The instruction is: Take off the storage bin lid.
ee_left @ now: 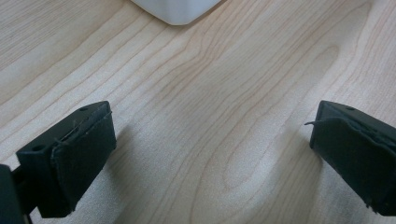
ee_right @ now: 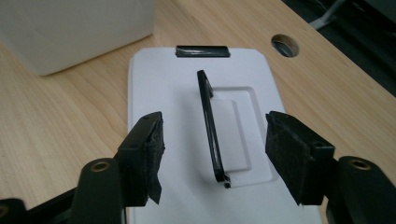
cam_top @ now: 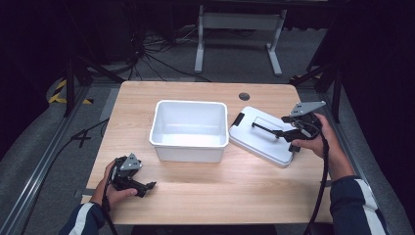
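My right claw (ee_right: 215,154) gapes either side of the raised black handle (ee_right: 211,126) on the white lid (cam_top: 262,134) beside the bin (cam_top: 190,129), left claw (ee_left: 210,158) spread idle over the table (cam_top: 220,191); an off-centre close risks the thin handle slipping.

The right gripper (ee_right: 215,149) hangs low over a white lid (ee_right: 187,93) lying flat on the wooden table (ee_right: 60,112), jaws spread wide. The lid's raised black handle (ee_right: 211,126) stands between them, touching neither. A white bin (ee_right: 74,28) sits beyond.

A wooden table (cam_top: 205,191) carries a white bin (cam_top: 189,129) and lid (cam_top: 262,134).
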The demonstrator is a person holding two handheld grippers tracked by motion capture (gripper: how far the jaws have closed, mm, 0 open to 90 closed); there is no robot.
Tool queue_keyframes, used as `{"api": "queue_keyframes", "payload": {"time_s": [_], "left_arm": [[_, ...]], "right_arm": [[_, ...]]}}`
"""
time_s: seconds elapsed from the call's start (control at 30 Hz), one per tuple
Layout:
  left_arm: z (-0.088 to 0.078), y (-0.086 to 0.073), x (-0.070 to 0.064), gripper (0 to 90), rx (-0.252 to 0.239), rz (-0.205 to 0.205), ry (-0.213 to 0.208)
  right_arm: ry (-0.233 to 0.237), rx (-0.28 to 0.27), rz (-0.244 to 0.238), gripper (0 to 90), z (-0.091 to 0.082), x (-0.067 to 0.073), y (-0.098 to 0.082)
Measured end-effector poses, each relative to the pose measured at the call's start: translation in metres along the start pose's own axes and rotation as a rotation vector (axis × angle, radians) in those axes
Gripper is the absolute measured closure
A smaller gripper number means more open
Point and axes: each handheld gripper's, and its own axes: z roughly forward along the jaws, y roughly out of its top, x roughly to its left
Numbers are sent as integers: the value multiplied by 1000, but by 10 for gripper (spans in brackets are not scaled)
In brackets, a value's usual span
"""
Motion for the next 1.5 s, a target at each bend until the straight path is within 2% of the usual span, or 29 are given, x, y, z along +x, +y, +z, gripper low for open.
{"api": "queue_keyframes", "payload": {"time_s": [0.1, 0.27, 0.57, 0.77, 1.2, 1.5], "left_arm": [[0, 0, 0, 7, 1, 3, 0], [0, 0, 0, 7, 0, 0, 0], [0, 0, 0, 7, 0, 0, 0], [0, 0, 0, 7, 0, 0, 0], [0, 0, 0, 7, 0, 3, 0], [0, 0, 0, 7, 1, 2, 1]], "right_arm": [[-25, 6, -19, 330, -4, 4, -2], [-28, -13, -5, 298, -10, 8, -8], [-31, -51, -10, 245, -25, 14, -25], [-46, -63, -9, 214, -34, 22, -40], [-69, -64, 0, 217, -38, 33, -72], [-71, -62, 22, 231, -29, 41, -104]]}}
